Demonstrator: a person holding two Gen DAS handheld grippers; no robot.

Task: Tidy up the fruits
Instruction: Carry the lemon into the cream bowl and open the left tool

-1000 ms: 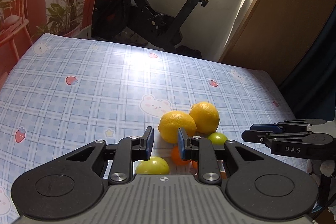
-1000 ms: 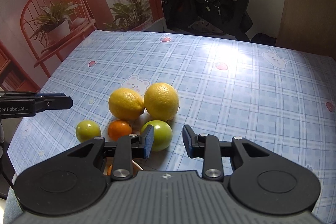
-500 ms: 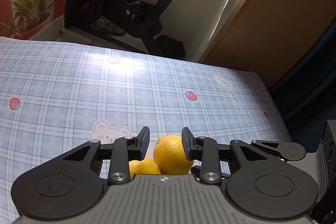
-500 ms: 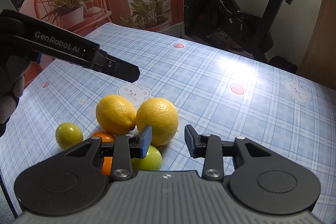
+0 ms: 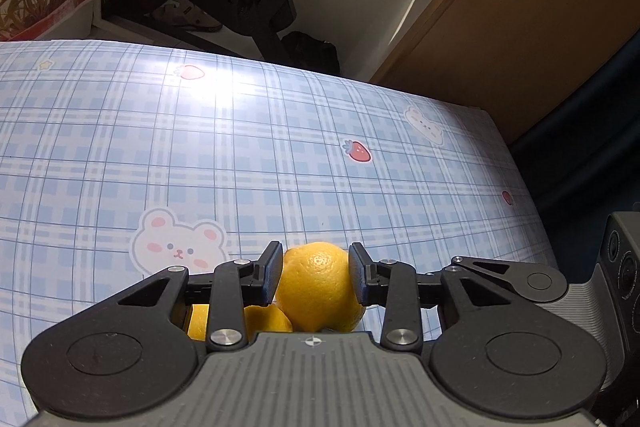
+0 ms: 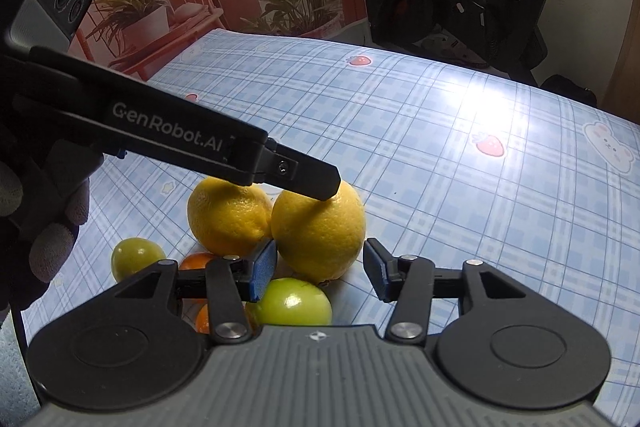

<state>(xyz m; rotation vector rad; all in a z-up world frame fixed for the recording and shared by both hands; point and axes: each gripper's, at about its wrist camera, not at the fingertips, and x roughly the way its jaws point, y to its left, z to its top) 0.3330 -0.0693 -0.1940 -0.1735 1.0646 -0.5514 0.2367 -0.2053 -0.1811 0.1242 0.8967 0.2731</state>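
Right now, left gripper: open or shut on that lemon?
Open: the left gripper straddles the lemon, its jaws just opening; pad contact unclear.

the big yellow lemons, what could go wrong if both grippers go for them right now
1. Both the left gripper and the right gripper, jaws just opened wider, straddle the same large yellow lemon; they may collide.
2. That lemon touches the second yellow lemon and sits just behind the shiny green round fruit, so lifting it may send them rolling across the checked blue tablecloth.

Both views are taken close above the checked tablecloth (image 5: 280, 155), angled downward along the jaws; the large lemon (image 5: 320, 287) between them is shared.
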